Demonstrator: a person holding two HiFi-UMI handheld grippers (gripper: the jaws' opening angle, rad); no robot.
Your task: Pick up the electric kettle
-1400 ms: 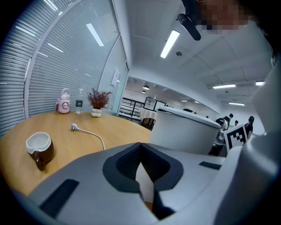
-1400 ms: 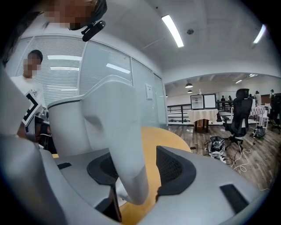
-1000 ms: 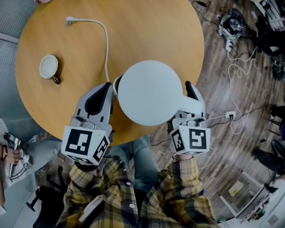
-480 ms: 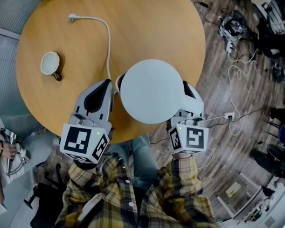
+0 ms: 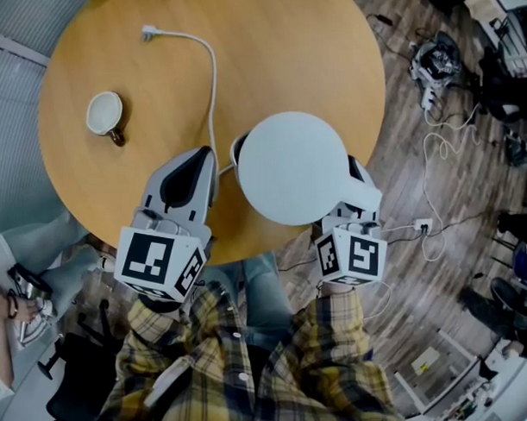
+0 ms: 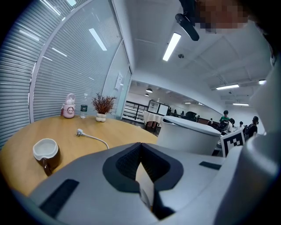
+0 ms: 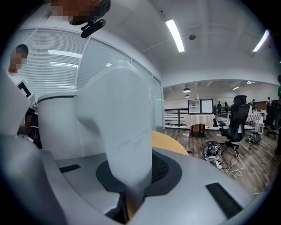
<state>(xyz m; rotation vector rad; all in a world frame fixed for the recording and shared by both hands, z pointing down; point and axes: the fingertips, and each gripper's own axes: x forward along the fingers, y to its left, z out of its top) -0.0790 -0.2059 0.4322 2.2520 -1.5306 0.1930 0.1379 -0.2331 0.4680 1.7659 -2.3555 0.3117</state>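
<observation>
**Desk:** Run it L to R. What's new vs. a sec ago?

**Photog:** Far L of the bench (image 5: pixel 278 50), a cup (image 5: pixel 105 113) near the L edge. No change. Next, the left tongs (image 5: pixel 205 157) at the near edge: clenched on nothing, tips just beside the kettle's L side, same as before. The cord (image 5: pixel 212 74) runs from there up to a loose plug (image 5: pixel 149 30) near the far edge.

**Desk:** And the electric kettle (image 5: pixel 291 167) itself?

**Photog:** By the bench's near-R edge, lid up, upright. It sits approx. where it did, allowing for the head cam drifting.

**Desk:** So the change is on the R?

**Photog:** Yes. The right tongs (image 5: pixel 358 174) stood wide around the handle (image 7: pixel 125 132) a sec ago. Now they've clamped it, pads pressed on both sides of the white grip, as the right gripper view shows plainly.

**Desk:** Meaning for the job?

**Photog:** My read is that the grasp is made but the lift isn't. No view shows its underside clear of the bench, so I can't call it raised.

**Desk:** Risks?

**Photog:** The hold is on the handle only, well off the body's centre, so it'll prob. want to tip fwd as it rises. The plug's free, so the cord shouldn't snag much.
</observation>
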